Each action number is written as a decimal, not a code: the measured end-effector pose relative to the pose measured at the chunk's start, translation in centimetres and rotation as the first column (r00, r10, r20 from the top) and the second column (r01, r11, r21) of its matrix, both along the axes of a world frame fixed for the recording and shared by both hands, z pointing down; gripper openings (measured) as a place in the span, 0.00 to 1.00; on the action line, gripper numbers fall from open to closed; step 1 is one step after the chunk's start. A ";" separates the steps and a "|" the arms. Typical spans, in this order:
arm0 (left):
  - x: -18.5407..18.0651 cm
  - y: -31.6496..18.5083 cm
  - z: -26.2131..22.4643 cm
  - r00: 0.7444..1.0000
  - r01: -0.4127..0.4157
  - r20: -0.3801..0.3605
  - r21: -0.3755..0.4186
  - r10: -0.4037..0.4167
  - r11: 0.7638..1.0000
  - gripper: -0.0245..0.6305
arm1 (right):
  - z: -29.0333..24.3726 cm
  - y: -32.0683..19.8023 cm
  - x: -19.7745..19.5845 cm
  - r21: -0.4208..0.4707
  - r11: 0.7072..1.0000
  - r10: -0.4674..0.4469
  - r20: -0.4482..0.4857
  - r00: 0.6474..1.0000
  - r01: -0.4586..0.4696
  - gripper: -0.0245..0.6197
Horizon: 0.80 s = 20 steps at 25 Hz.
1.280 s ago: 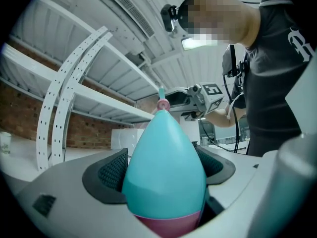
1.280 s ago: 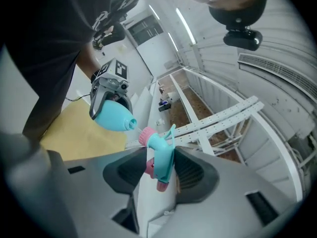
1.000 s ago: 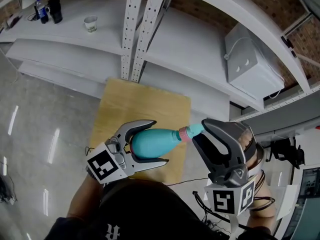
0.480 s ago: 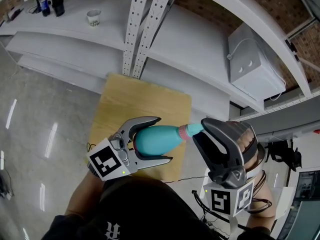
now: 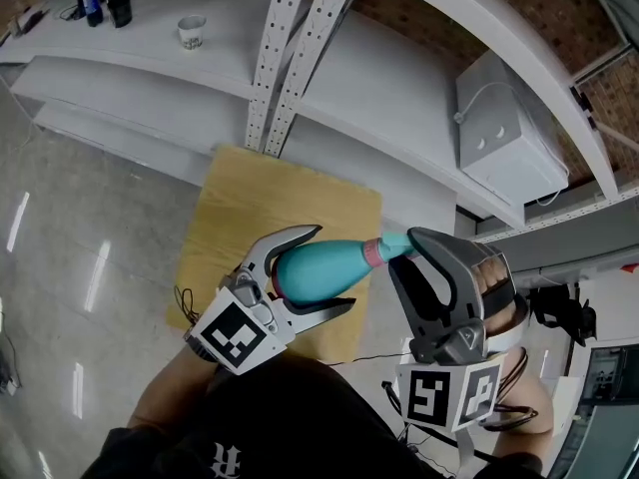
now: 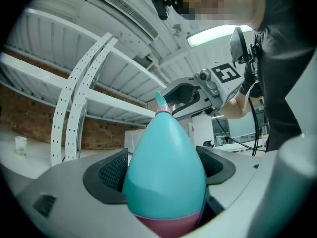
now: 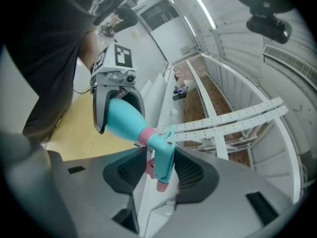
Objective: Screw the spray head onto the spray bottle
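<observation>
We hold the spray bottle point(image 5: 312, 267) in the air over the table point(image 5: 250, 203). The left tool point(image 5: 332, 268) is clamped across its fat body, and its long axis is roughly level, base at left, neck pointing right. The spray head point(image 5: 397, 243) sits at that neck end just past the pink collar point(image 5: 372, 252), pinched between the pads of the right tool point(image 5: 402, 250), so the right tool is nearer the head and lies along the bottle's axis. We judge the coming twist must turn about that left-right axis with the left tool bracing the body; whether the thread has caught, we cannot tell.
</observation>
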<state>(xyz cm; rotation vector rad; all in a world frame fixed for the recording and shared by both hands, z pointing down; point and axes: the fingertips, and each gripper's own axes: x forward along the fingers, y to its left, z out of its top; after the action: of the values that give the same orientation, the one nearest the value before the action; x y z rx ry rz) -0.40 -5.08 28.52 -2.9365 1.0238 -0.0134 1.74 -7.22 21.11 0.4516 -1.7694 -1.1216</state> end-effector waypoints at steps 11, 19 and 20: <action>0.2 -1.6 1.0 0.968 0.215 0.112 0.084 -0.224 0.973 0.68 | 1.8 -2.0 0.7 0.000 0.969 0.245 -0.145 0.959 -0.247 0.32; 0.2 -1.4 0.0 0.991 0.132 -0.014 0.084 -0.131 0.988 0.68 | 0.7 -1.3 0.0 0.010 0.975 0.222 -0.166 0.961 -0.223 0.32; 0.2 -1.3 -0.1 0.993 0.119 -0.016 0.090 -0.118 0.989 0.68 | 0.7 -1.2 -0.1 0.011 0.976 0.217 -0.169 0.961 -0.219 0.33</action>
<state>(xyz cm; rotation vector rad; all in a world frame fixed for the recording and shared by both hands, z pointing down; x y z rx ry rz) -0.16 -6.33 28.38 -2.7943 1.1660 0.0440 1.66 -8.43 21.76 0.5177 -1.5346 -0.9682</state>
